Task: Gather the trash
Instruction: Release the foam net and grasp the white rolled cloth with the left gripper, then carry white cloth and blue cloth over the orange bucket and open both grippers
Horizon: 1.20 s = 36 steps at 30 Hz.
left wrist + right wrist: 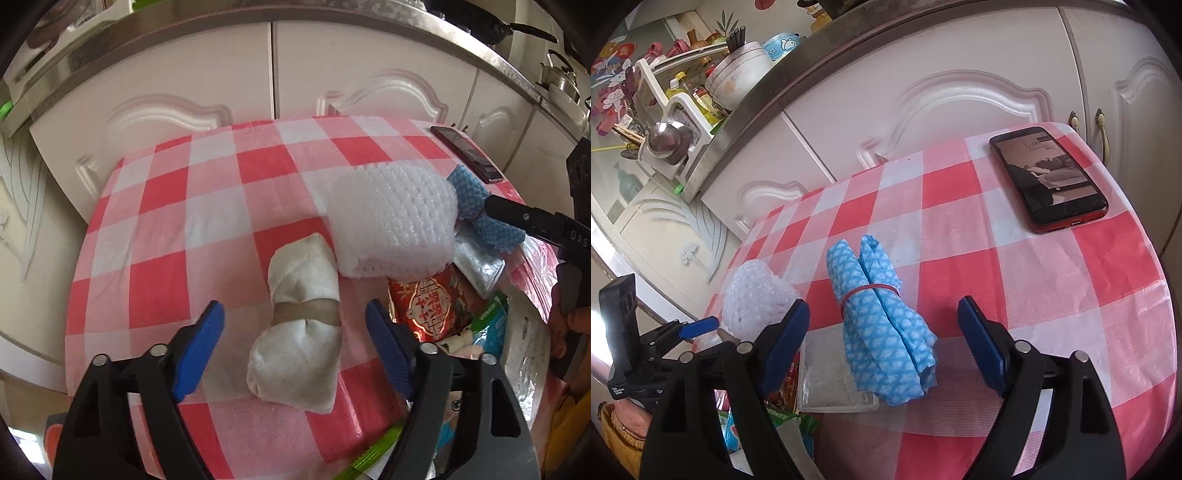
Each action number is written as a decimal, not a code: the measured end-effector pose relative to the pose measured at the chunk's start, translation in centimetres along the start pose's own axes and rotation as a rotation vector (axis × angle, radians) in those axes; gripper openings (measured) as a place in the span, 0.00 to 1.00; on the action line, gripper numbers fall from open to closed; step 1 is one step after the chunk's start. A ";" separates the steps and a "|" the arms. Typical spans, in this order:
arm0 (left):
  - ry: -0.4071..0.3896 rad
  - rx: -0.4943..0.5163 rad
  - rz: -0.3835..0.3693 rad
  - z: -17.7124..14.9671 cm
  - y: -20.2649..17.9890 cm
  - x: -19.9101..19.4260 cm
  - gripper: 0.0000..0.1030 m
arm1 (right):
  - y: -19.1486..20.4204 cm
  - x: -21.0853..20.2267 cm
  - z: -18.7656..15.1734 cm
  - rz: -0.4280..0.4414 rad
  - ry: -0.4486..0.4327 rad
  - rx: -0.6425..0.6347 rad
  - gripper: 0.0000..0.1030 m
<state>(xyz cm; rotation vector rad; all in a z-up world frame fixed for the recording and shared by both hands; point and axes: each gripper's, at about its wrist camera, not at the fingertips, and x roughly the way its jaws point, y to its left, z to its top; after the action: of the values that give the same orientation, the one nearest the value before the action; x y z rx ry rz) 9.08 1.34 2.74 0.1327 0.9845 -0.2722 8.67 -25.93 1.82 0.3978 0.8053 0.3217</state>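
Observation:
My left gripper (295, 321) is open, its blue pads on either side of a white cloth roll (301, 325) bound with a brown band, lying on the red-checked tablecloth (177, 229). My right gripper (882, 325) is open around a blue patterned cloth bundle (886, 328) tied with a red rubber band; the bundle also shows in the left wrist view (471, 195). A white foam net (395, 225) lies between the two bundles. Red and green snack wrappers (436, 306) and a white tray (831, 373) lie beside them.
A red phone (1049, 177) lies at the table's far right corner. White cabinet doors (258, 74) stand right behind the table. A steel counter (746, 110) above holds bowls, bottles and utensils.

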 end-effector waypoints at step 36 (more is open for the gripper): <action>-0.119 -0.338 0.067 -13.2 5.6 -13.1 0.42 | 0.5 -4.2 -0.6 0.099 -0.133 0.064 0.34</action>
<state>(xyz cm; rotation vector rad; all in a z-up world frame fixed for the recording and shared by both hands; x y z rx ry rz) -6.78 11.95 6.38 -0.1568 0.8926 -0.0488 5.45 -27.12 4.36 0.5148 0.6677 0.3589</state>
